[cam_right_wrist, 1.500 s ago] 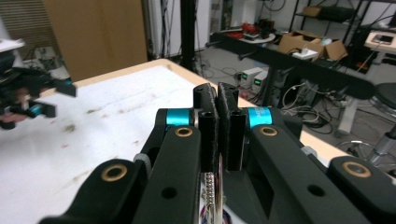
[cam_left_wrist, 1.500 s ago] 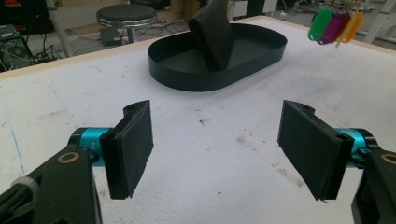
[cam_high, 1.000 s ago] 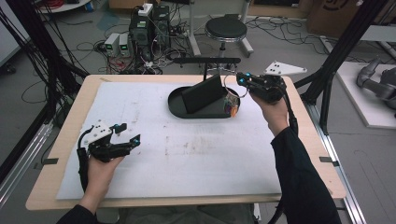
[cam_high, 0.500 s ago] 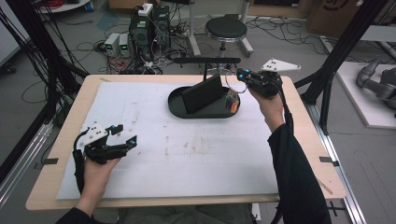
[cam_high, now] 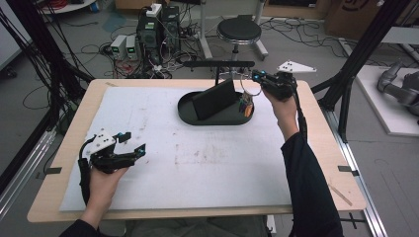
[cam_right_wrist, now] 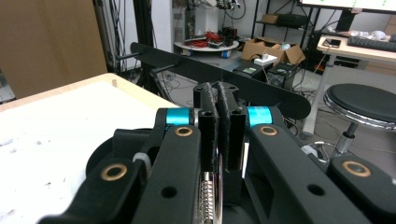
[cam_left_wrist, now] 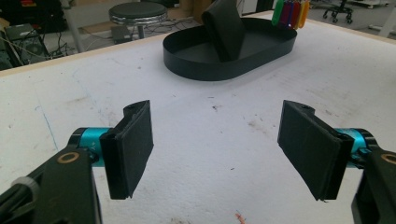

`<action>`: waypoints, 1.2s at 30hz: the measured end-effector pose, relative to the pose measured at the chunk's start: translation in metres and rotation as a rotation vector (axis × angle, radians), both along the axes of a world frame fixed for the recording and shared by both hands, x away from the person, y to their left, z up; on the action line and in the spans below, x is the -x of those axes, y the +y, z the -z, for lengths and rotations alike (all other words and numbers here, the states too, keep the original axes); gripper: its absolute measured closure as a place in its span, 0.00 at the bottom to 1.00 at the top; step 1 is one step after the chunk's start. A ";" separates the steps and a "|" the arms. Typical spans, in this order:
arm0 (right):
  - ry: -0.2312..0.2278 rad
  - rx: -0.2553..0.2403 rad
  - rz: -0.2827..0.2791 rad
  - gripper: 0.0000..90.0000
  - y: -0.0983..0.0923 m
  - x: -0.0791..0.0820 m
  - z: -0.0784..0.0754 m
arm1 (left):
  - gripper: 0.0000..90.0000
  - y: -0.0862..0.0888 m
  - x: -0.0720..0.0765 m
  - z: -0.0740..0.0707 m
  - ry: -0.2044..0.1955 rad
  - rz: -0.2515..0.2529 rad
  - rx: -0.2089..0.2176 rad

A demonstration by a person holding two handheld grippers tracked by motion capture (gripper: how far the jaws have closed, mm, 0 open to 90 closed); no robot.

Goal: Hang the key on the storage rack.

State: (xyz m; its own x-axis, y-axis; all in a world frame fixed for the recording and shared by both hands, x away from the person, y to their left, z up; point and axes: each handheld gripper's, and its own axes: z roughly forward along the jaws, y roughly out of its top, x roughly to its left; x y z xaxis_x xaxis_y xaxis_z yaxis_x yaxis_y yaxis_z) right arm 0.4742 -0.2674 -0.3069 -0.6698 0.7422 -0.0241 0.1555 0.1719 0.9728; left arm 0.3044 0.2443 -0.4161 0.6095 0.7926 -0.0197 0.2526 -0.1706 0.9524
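The right gripper [cam_high: 254,77] is held above the far right part of the desk [cam_high: 64,148], just beyond the right end of the black oval tray [cam_high: 190,116]. Its fingers [cam_right_wrist: 208,122] are pressed together on a thin metal key ring [cam_high: 249,86]; in the right gripper view a coiled metal part sits low between the two pads. From the ring hangs a bunch of coloured key tags [cam_high: 245,104], which dangles at the right end of the tray, at or just above its rim; contact with the tray cannot be determined. In the left gripper view the tags [cam_left_wrist: 289,11] appear as green, purple, red and yellow pieces above the tray's far edge.

Inside the tray a black rectangular block [cam_high: 213,98] leans at a tilt, one edge down on the tray floor.

The left gripper [cam_high: 127,143] rests low over the near left part of the desk, well apart from the tray. Its fingers [cam_left_wrist: 133,147] stand wide apart with nothing between them, and they point toward the tray.

A white sheet [cam_high: 163,163] covers most of the desk surface and carries faint scuff marks. A round black stool [cam_high: 239,30] stands on the floor beyond the desk.
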 end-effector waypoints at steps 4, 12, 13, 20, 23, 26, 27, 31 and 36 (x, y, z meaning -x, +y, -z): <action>0.010 -0.002 0.014 0.98 0.001 -0.006 0.003 | 0.30 -0.001 0.000 0.000 -0.001 0.001 0.002; 0.010 -0.023 0.041 0.98 0.004 -0.018 0.001 | 0.30 -0.005 0.000 0.000 -0.003 0.011 -0.013; 0.018 -0.019 0.046 0.98 0.004 -0.019 0.002 | 0.30 -0.005 0.000 0.000 -0.003 0.011 -0.015; 0.048 -0.034 0.078 0.98 0.001 -0.031 0.012 | 0.30 -0.003 0.002 0.000 -0.007 0.007 -0.014; 0.056 -0.049 0.086 0.98 -0.001 -0.035 0.015 | 0.30 -0.002 0.003 0.000 -0.007 0.006 -0.014; 0.068 -0.057 0.085 0.98 -0.002 -0.038 0.018 | 0.30 -0.002 0.003 0.001 -0.002 0.002 -0.013; 0.071 -0.059 0.085 0.98 -0.003 -0.038 0.019 | 0.30 -0.001 0.003 0.001 -0.002 0.002 -0.014; 0.074 -0.076 0.091 0.98 -0.005 -0.041 0.022 | 0.30 -0.002 0.003 0.001 -0.002 0.003 -0.013; 0.073 -0.082 0.093 0.98 -0.006 -0.044 0.024 | 0.30 -0.001 0.003 0.002 0.000 0.002 -0.013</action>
State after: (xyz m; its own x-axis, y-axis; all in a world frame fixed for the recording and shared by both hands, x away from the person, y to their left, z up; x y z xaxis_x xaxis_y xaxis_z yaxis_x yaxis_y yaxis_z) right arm 0.5179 -0.2735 -0.3308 -0.5954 0.7988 0.0859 0.2382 0.0735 0.9684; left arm 0.3012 0.2436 -0.4180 0.6114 0.7912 -0.0094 0.2518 -0.1832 0.9503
